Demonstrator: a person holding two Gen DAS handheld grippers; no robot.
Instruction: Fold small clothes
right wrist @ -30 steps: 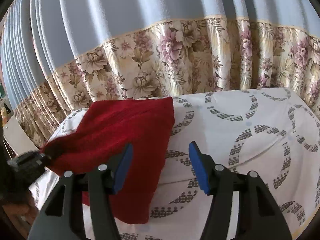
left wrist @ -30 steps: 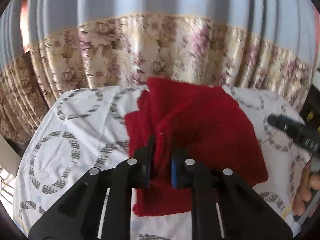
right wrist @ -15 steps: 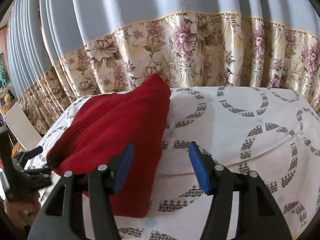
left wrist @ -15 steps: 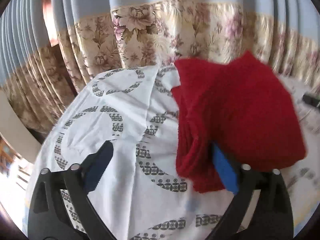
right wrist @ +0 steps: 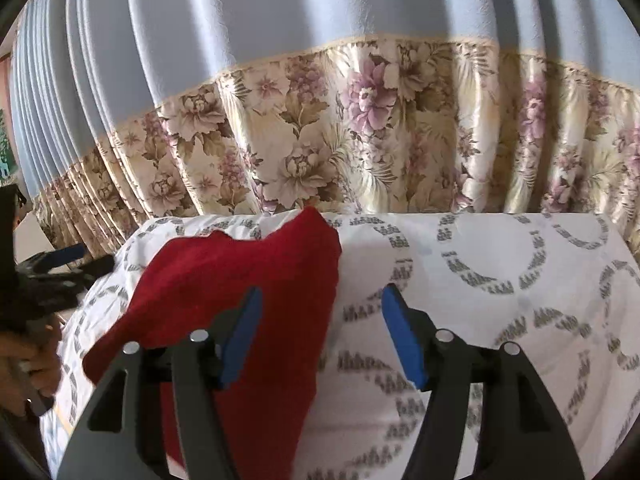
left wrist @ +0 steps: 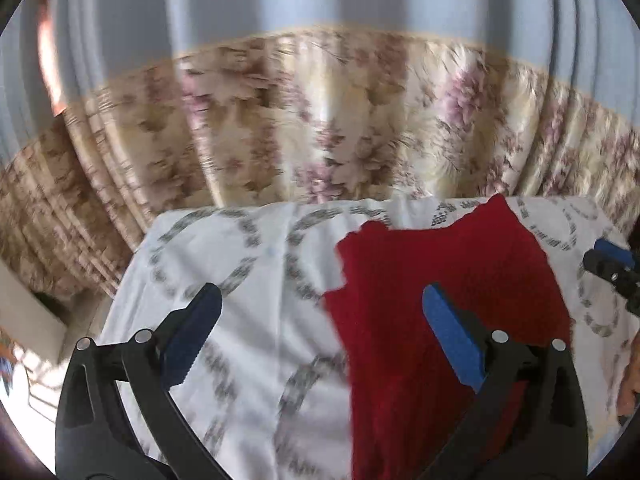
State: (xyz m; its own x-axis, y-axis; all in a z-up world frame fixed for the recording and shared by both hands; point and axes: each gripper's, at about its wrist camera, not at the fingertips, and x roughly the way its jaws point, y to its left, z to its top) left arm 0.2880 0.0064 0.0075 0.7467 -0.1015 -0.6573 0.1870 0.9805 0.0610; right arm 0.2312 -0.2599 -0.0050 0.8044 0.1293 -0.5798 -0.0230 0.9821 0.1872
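Left gripper (left wrist: pixel 320 320) jaws spread wide, gripping nothing; right gripper (right wrist: pixel 320 332) jaws likewise apart and bare. Red garment (left wrist: pixel 440 280) lies folded on the patterned cloth (right wrist: pixel 500 300) over the tabletop, its far corner at the far edge, floral curtain (right wrist: pixel 360 140) behind

Bright daylight; left view motion-blurred; fisheye edges dark.

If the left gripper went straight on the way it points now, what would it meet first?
Probably the white cloth with grey ring print, which fills the gap ahead of the open left gripper. The folded red knitted garment lies just right of that line; depth is unclear.
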